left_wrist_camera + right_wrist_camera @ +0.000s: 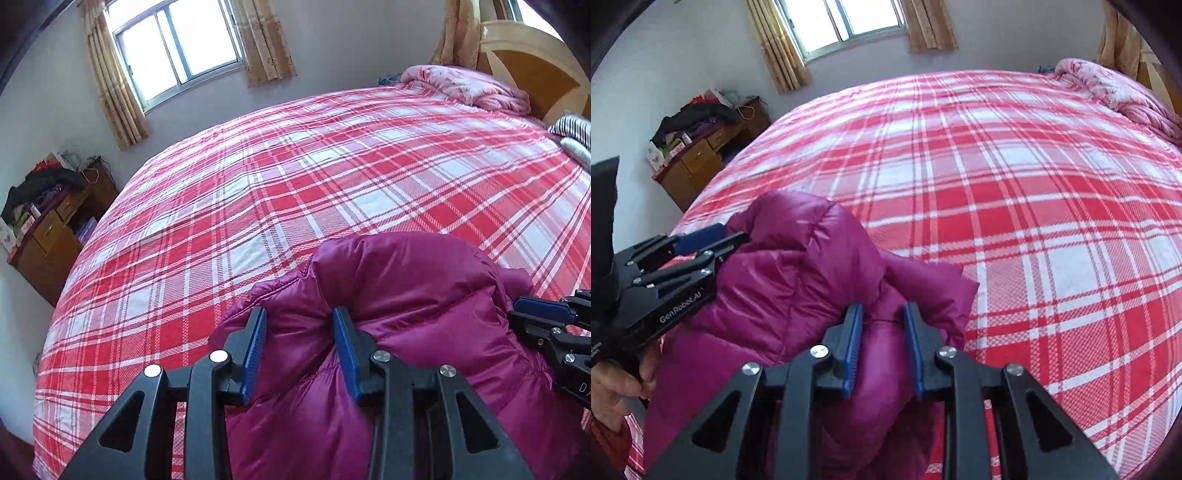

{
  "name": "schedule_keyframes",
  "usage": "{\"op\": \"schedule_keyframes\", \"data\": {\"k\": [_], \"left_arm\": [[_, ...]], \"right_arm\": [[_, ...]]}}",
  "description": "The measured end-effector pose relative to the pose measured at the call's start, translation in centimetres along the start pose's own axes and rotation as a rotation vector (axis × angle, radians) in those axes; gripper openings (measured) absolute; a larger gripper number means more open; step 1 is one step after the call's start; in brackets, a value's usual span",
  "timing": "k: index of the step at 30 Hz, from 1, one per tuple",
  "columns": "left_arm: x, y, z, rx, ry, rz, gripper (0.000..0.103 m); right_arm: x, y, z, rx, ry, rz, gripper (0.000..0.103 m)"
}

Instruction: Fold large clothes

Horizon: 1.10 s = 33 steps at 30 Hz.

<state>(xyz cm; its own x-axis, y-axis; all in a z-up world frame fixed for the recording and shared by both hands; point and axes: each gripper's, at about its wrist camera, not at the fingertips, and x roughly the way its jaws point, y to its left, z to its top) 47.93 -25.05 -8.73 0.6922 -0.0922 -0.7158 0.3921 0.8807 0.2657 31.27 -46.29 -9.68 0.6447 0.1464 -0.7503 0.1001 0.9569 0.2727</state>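
Observation:
A magenta puffer jacket [399, 295] is bunched up at the near edge of a bed covered in a red and white plaid sheet [295, 177]. My left gripper [299, 317] is shut on a thick fold of the jacket, which fills the gap between its blue pads. My right gripper [882, 314] is shut on another fold of the jacket [798, 266] a little to the right. The right gripper shows at the right edge of the left wrist view [539, 314]. The left gripper shows at the left of the right wrist view [713, 236].
A pink quilt [469, 85] and striped cloth [572, 127] lie by the wooden headboard [532, 62] at the far right. A cluttered wooden desk [55, 229] stands by the wall at left, below a curtained window [177, 44].

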Motion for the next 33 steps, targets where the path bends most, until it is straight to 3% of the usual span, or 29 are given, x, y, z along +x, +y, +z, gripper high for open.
{"op": "schedule_keyframes", "data": {"k": [4, 9, 10, 12, 13, 14, 16, 19, 21, 23, 26, 29, 33], "left_arm": [[1.1, -0.8, -0.4, 0.019, 0.009, 0.020, 0.039], [0.2, -0.8, -0.6, 0.036, -0.002, 0.053, 0.044], [-0.4, -0.7, -0.7, 0.049, -0.004, 0.059, 0.046], [-2.0, 0.2, -1.0, 0.052, -0.011, 0.035, 0.050], [-2.9, 1.0, -1.3, 0.039, -0.016, 0.017, 0.054], [-4.0, 2.3, -1.7, 0.005, -0.029, -0.012, 0.056], [-5.5, 5.6, -2.8, -0.116, -0.028, -0.070, 0.073], [-6.1, 10.0, -5.4, -0.335, 0.021, -0.205, 0.079], [-5.9, 11.5, -7.5, -0.452, 0.062, -0.285, 0.080], [-5.5, 11.2, -9.1, -0.482, 0.095, -0.322, 0.080], [-5.1, 9.5, -10.7, -0.476, 0.098, -0.347, 0.080], [-4.8, 8.8, -11.1, -0.537, 0.091, -0.446, 0.080], [-3.7, 7.2, -10.7, -0.551, 0.111, -0.531, 0.082]], "right_arm": [[0.6, -1.5, -0.9, 0.062, -0.024, 0.039, 0.025], [-1.0, -0.8, -1.0, 0.047, -0.035, 0.009, 0.030], [-1.8, -1.0, -1.0, 0.069, -0.042, 0.014, 0.037], [-4.5, -1.8, -1.5, 0.134, -0.098, 0.081, 0.061], [-5.8, -2.1, -1.8, 0.155, -0.131, 0.117, 0.080], [-7.3, -2.6, -2.3, 0.170, -0.164, 0.145, 0.091], [-9.3, -3.2, -3.3, 0.185, -0.194, 0.192, 0.099], [-9.7, -3.8, -4.6, 0.217, -0.154, 0.251, 0.099], [-8.7, -3.8, -5.3, 0.226, -0.115, 0.239, 0.099], [-7.4, -3.4, -5.6, 0.230, -0.090, 0.252, 0.099], [-5.1, -2.3, -6.2, 0.249, -0.034, 0.348, 0.099], [-3.8, -0.4, -6.1, 0.173, -0.016, 0.273, 0.103], [-3.0, 0.3, -5.6, 0.165, -0.004, 0.262, 0.103]]}}
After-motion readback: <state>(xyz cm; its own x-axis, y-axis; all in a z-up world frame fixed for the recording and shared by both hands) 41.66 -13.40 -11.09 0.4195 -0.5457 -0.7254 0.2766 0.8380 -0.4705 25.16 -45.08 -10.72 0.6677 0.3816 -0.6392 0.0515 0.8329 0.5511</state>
